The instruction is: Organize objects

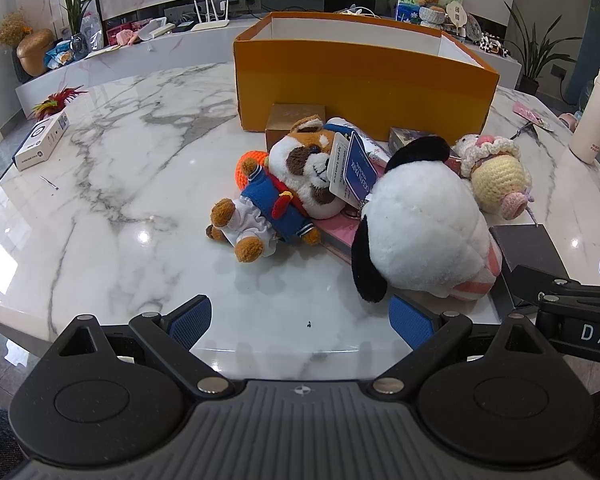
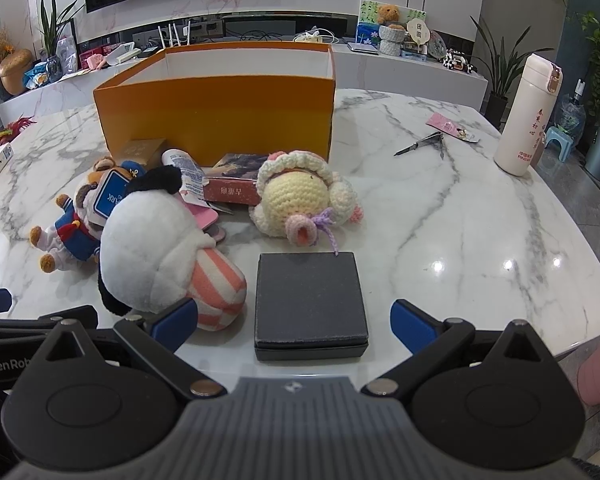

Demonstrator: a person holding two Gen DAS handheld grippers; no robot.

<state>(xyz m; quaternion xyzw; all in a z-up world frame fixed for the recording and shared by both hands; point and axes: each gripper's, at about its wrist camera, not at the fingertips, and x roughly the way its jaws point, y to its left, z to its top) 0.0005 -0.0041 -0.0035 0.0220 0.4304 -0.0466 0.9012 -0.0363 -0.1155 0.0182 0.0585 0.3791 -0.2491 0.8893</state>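
An open orange box (image 1: 364, 92) (image 2: 220, 116) stands at the back of the marble table. In front of it lie a brown sailor plush (image 1: 284, 192) (image 2: 76, 216), a white plush dog with black ears (image 1: 416, 224) (image 2: 152, 248), a crocheted doll (image 1: 496, 176) (image 2: 300, 200), a gold box (image 1: 292, 120), a red box (image 2: 236, 188) and a dark grey flat box (image 2: 310, 304) (image 1: 528, 248). My left gripper (image 1: 300, 324) is open, short of the white dog. My right gripper (image 2: 296, 326) is open, its fingers either side of the grey box's near end.
A white thermos (image 2: 526, 116) (image 1: 596, 116) stands at the right, with small scissors (image 2: 420, 145) and a pink card (image 2: 444, 122) near it. A white carton (image 1: 42, 140) lies at the left edge. Bare marble (image 1: 140, 208) spreads left of the toys and right of the grey box.
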